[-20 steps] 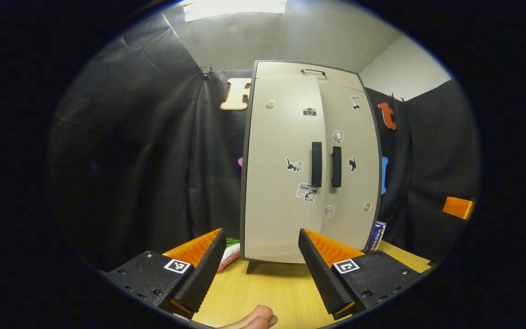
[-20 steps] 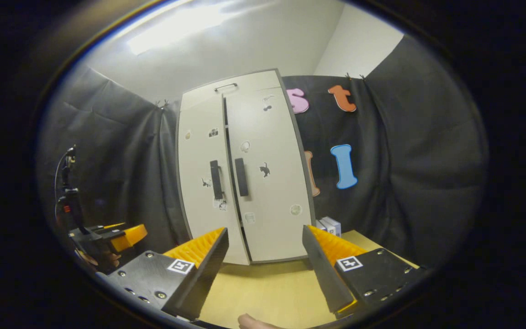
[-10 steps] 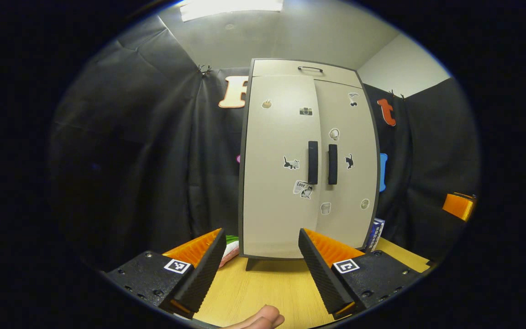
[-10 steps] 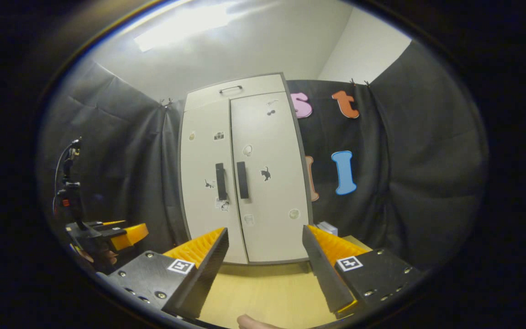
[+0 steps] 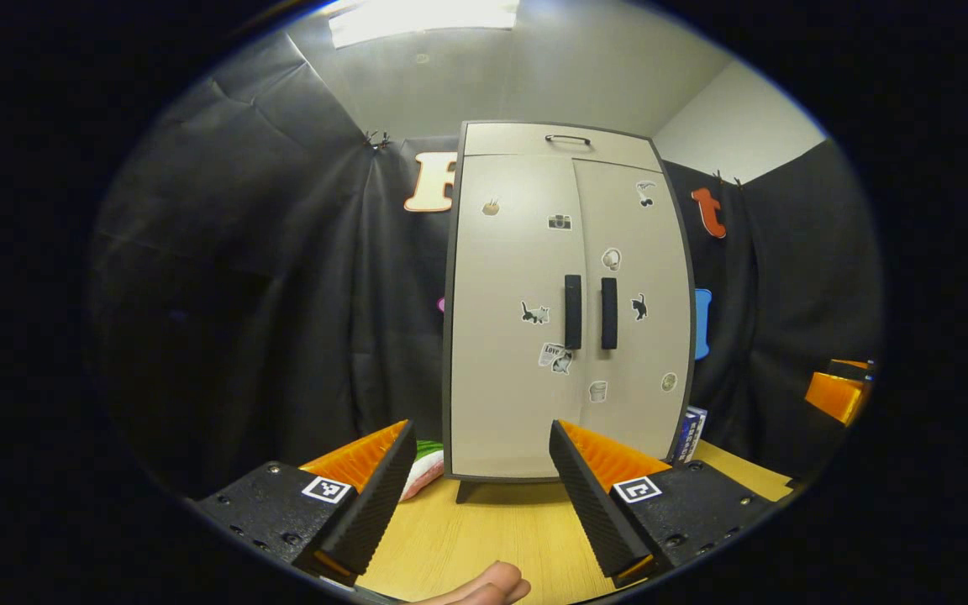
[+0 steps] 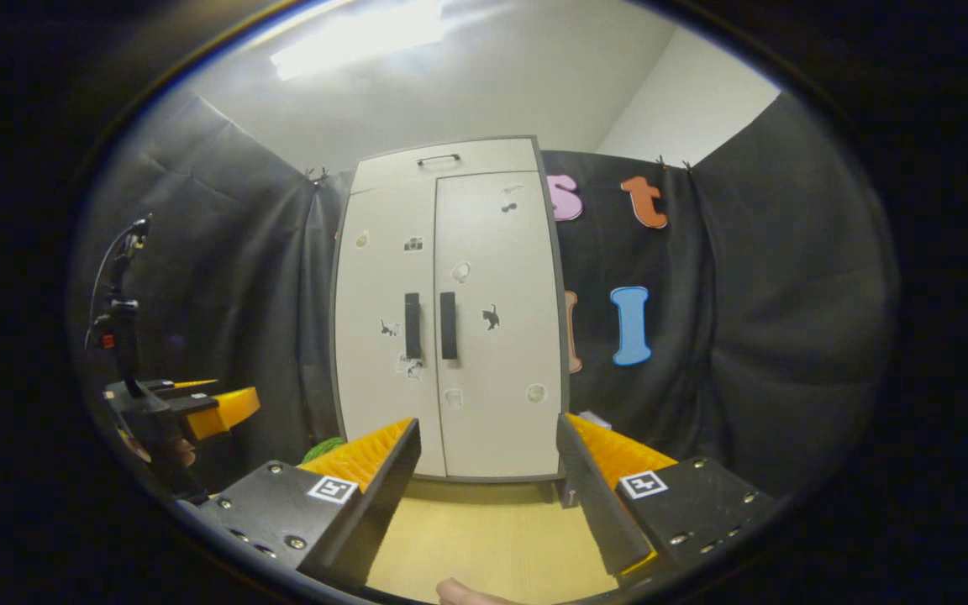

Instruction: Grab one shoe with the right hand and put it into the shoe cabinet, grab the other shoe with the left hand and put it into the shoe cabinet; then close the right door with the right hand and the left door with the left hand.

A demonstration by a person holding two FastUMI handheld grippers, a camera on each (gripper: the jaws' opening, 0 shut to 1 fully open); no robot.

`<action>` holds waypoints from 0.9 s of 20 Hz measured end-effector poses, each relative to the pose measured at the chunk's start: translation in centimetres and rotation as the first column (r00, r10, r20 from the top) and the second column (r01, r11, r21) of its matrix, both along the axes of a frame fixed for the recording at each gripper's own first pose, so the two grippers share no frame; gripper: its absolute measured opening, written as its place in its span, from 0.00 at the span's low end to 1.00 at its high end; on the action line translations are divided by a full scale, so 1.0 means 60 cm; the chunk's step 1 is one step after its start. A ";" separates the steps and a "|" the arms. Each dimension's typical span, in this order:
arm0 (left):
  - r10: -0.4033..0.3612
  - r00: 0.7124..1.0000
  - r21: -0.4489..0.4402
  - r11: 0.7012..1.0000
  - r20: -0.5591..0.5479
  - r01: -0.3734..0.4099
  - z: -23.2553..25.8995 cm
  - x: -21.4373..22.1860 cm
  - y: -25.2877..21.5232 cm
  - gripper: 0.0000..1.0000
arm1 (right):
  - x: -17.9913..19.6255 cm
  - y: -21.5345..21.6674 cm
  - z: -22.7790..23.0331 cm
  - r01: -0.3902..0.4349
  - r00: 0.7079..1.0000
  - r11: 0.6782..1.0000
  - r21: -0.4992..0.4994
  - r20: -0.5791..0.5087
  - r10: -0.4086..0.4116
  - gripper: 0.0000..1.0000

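The tall beige shoe cabinet with stickers stands upright on the light wooden table, both doors flush, black handles side by side. It sits straight ahead of the left tool and right tool, apart from both. Both tools gape wide, holding nothing.

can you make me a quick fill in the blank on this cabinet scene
1. Both doors of the cabinet are ____.
2. The left gripper has its jaws ____, holding nothing.
3. The cabinet stands on a ____ table.
4. The two black handles run ____ beside the seam between the doors.

Missing words: shut; open; wooden; upright
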State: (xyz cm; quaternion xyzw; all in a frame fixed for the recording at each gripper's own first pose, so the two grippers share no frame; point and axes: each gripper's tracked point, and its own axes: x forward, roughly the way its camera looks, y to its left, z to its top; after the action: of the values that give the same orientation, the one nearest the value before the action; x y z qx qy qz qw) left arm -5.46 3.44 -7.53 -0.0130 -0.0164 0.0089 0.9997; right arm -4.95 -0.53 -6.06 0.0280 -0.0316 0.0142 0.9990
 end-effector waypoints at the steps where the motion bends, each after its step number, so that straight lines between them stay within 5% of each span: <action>1: -0.010 1.000 0.003 1.000 0.002 0.010 0.001 -0.001 -0.007 0.97 | -0.003 -0.001 0.000 0.000 1.000 1.000 -0.004 0.001 0.000 0.97; 18: -0.028 1.000 0.006 1.000 -0.006 0.028 -0.008 -0.001 -0.028 0.98 | -0.012 -0.019 -0.008 0.025 1.000 1.000 0.003 0.008 -0.025 0.98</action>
State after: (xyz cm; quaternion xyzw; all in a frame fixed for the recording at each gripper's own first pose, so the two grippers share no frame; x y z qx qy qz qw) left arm -5.52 1.79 -8.02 -0.0100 -0.0132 -0.0050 0.9999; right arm -5.64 -1.69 -6.56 0.0292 -0.0361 0.0016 0.9989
